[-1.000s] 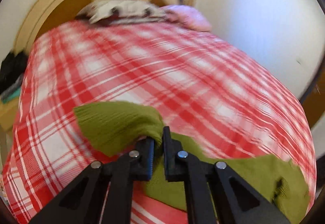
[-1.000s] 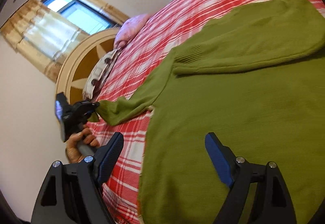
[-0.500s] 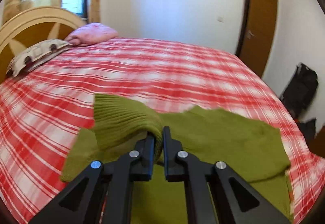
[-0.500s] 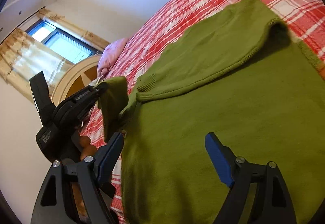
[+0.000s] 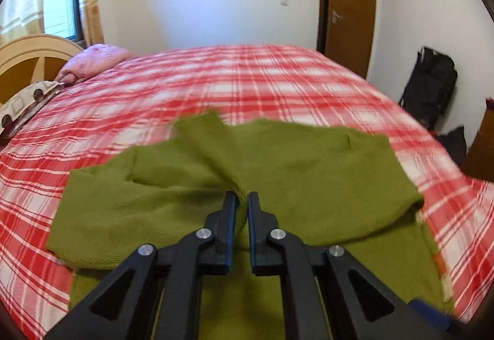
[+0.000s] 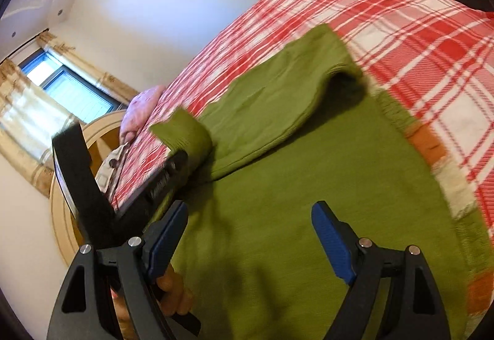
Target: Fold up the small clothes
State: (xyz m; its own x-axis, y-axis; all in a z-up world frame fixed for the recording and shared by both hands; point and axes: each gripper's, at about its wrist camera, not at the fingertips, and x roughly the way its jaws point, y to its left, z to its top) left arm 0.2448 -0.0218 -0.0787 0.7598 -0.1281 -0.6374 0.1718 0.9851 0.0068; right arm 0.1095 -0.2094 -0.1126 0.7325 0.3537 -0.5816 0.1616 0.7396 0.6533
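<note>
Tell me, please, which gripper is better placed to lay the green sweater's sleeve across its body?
Left. The left gripper is shut on the sleeve, holding it over the green sweater. The right gripper hangs open above the sweater, gripping nothing.

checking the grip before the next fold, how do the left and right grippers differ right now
The left gripper is shut, pinching the sleeve of the green knit sweater; the right gripper is open and holds nothing. Left fingers are black, right fingers are blue. Both are over the sweater.
</note>
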